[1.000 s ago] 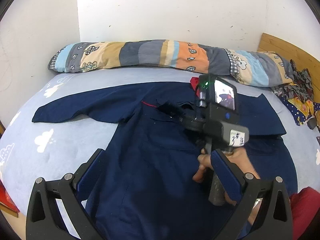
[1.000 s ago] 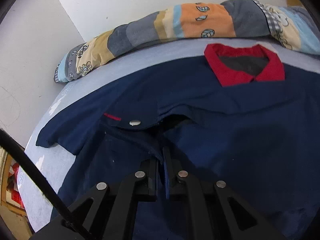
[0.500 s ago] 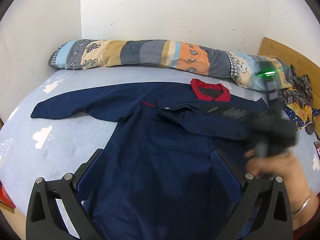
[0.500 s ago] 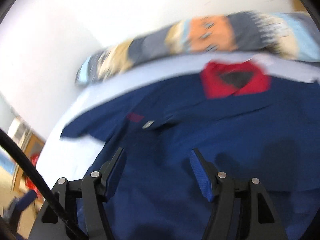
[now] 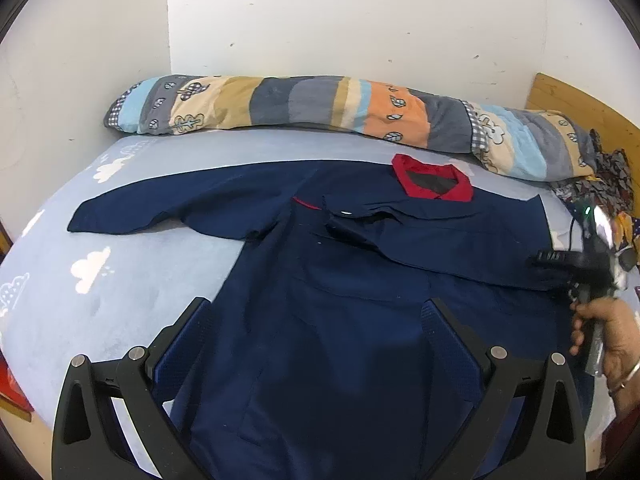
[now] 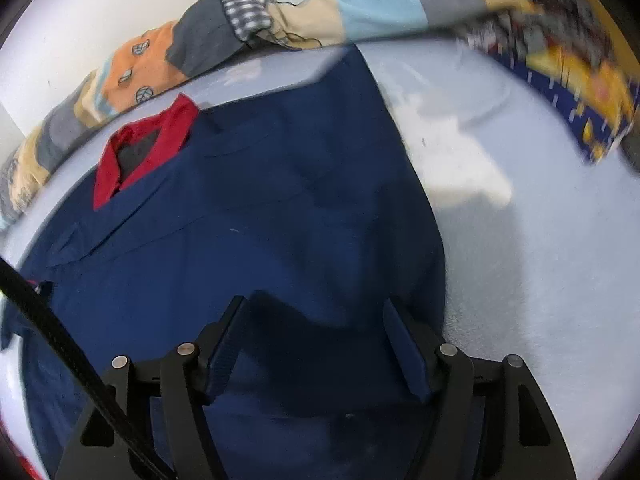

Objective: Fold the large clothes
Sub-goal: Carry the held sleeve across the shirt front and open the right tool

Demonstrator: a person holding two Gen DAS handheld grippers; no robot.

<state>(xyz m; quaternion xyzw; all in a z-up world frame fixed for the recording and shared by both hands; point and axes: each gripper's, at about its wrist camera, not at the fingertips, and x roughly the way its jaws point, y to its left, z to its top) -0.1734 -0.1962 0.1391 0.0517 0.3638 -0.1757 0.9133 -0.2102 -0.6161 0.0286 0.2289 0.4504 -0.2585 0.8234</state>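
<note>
Pale blue bed sheet (image 5: 120, 288) carries the navy shirt (image 5: 340, 320), right sleeve now folded across its chest. Right gripper (image 6: 316, 344) has let go and swung to the shirt's right edge, jaws apart; left gripper (image 5: 316, 344) hovers spread, empty. Left sleeve (image 5: 172, 208) likely next.

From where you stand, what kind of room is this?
Most likely a bedroom. A navy shirt lies spread on a bed with a cloud-print sheet, a long patchwork bolster rests against the white wall, and a wooden headboard shows at the right.
</note>
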